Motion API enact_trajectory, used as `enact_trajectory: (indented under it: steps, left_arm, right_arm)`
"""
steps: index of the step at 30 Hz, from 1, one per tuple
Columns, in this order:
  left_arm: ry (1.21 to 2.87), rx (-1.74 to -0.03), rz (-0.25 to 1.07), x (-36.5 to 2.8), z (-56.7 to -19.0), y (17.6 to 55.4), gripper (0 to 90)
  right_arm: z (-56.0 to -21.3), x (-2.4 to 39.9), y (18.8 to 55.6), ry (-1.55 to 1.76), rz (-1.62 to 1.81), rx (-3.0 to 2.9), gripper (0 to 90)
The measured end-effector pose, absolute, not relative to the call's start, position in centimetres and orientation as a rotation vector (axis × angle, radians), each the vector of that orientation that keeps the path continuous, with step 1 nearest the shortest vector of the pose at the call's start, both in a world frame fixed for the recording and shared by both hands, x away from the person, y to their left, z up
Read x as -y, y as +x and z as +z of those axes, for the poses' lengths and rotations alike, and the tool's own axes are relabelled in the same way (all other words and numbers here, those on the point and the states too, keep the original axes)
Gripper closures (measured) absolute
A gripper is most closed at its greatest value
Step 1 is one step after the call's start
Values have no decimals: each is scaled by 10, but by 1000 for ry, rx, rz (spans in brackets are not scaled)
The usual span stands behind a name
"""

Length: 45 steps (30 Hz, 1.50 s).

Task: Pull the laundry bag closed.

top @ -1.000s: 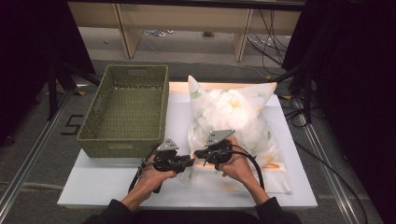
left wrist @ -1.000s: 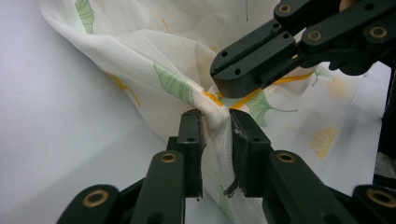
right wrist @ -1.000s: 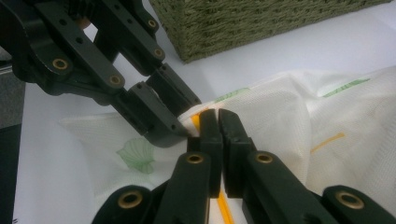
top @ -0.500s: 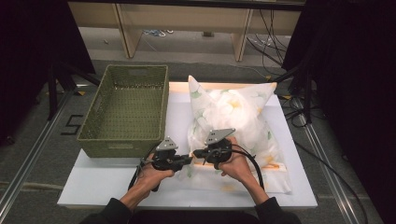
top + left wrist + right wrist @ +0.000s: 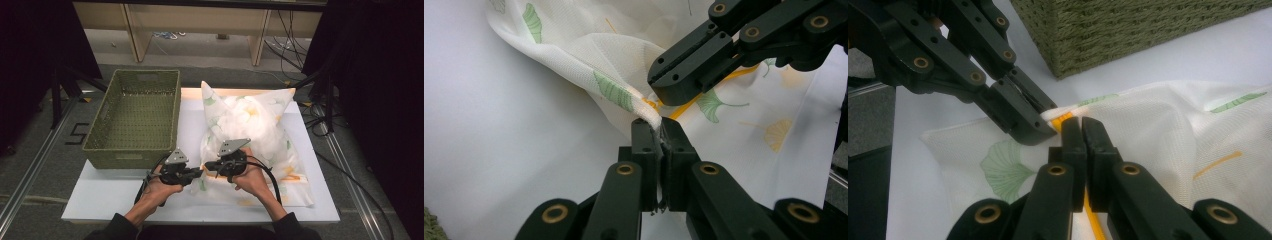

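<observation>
Woven green basket [image 5: 132,116] apparently empty beside pillowcase [image 5: 255,135].

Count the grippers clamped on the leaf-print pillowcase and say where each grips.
2. The left gripper pinches the pillowcase at its near left edge fold. The right gripper is shut on the same edge just beside it, by the yellow zipper, jaws nearly touching.

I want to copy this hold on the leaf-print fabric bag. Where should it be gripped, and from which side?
Grip the raised fold at the leaf-print fabric bag's near-left edge, beside the yellow cord, coming in low from the person's side. The mesh puckers into a thin ridge there that closed jaws can pinch; the left gripper and right gripper both clamp it, close together.
</observation>
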State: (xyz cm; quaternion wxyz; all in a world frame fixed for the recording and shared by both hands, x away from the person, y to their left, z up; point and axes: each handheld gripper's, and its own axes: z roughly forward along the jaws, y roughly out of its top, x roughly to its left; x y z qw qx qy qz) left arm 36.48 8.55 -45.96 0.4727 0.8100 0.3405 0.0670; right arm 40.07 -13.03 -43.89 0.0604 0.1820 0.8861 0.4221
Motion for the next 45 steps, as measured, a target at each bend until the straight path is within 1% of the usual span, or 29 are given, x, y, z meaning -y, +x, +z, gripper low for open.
enact_trajectory:
  steps: [8, 9, 16, 21, 30, 38, 45]
  left_arm:
    - [1995, -819, 187, -88, -457, 358, 861]
    - [1992, -823, 214, -88, -457, 357, 862]
    - [1988, -822, 219, -88, -456, 355, 862]
    - [2019, -799, 245, -87, -456, 354, 862]
    - [1998, -797, 238, -87, -453, 350, 863]
    - [1994, -796, 234, -87, -454, 349, 863]
    - [1992, -803, 235, -91, -454, 348, 863]
  right_arm:
    - [-437, 129, 396, 563, 1272, -2684, 900]
    - [-437, 129, 395, 565, 1274, -2683, 900]
    - [-438, 129, 393, 599, 1266, -2681, 900]
    - [-439, 129, 395, 583, 1262, -2689, 900]
    - [-437, 133, 391, 604, 1288, -2684, 900]
    - [-443, 145, 390, 674, 1237, -2663, 900]
    - [-450, 164, 391, 741, 1195, -2639, 900]
